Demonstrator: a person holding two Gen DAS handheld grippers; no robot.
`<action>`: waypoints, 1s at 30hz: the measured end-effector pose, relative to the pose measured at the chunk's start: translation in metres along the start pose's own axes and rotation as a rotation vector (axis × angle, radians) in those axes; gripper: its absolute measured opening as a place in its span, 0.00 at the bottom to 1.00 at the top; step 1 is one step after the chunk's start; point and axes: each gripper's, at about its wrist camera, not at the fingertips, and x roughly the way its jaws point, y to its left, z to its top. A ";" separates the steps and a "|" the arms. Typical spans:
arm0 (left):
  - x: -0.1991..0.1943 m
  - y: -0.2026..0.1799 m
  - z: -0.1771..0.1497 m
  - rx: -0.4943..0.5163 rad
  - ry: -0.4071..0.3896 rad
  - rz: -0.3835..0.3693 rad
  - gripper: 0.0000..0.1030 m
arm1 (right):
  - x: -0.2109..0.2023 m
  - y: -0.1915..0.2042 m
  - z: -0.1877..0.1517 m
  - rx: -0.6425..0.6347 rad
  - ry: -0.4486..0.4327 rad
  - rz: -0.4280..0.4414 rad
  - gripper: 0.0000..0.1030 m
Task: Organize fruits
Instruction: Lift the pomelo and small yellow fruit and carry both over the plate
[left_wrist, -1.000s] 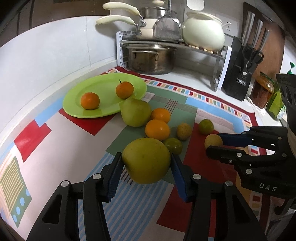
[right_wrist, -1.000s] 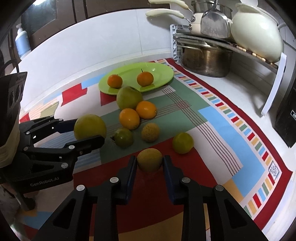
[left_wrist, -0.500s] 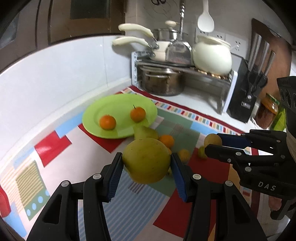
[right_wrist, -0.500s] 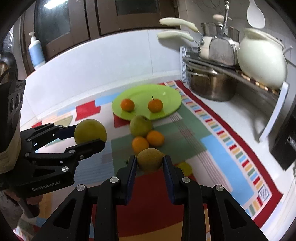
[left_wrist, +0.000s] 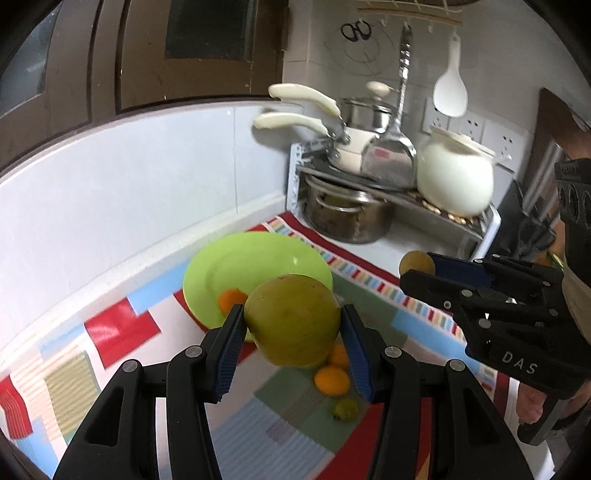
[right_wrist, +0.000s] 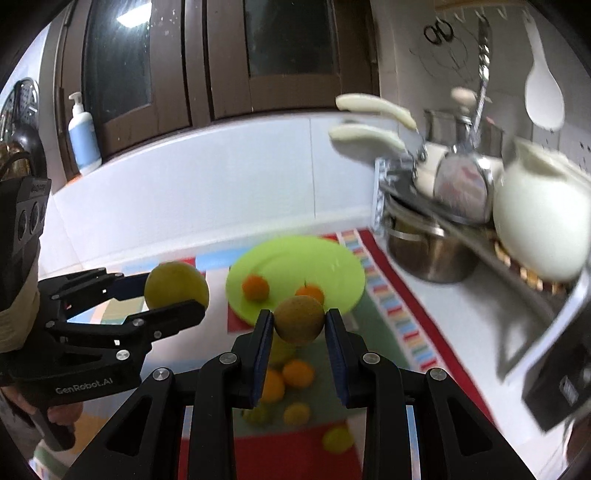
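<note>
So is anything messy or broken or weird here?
Nothing looks broken or spilled. The only untidy part: several fruits lie loose on the patterned mat, while just two oranges sit on the green plate. Each gripper holds one fruit up in the air.

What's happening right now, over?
Left gripper shut on big green fruit. Right gripper shut on small brown fruit. Both above green plate; nothing blocking.

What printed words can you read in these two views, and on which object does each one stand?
"DAS": on the side of the right gripper, in the left wrist view.
"GenRobot.AI": on the side of the left gripper, in the right wrist view.
White print on the black block at far right: too blurred to read.
</note>
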 end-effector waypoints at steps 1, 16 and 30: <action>0.002 0.002 0.004 0.000 -0.001 0.005 0.50 | 0.003 -0.002 0.006 0.001 -0.007 0.001 0.29; 0.084 0.044 0.046 -0.022 0.064 0.042 0.50 | 0.104 -0.018 0.065 -0.037 0.048 0.064 0.29; 0.181 0.087 0.043 -0.044 0.180 0.036 0.50 | 0.205 -0.029 0.068 -0.078 0.176 0.079 0.29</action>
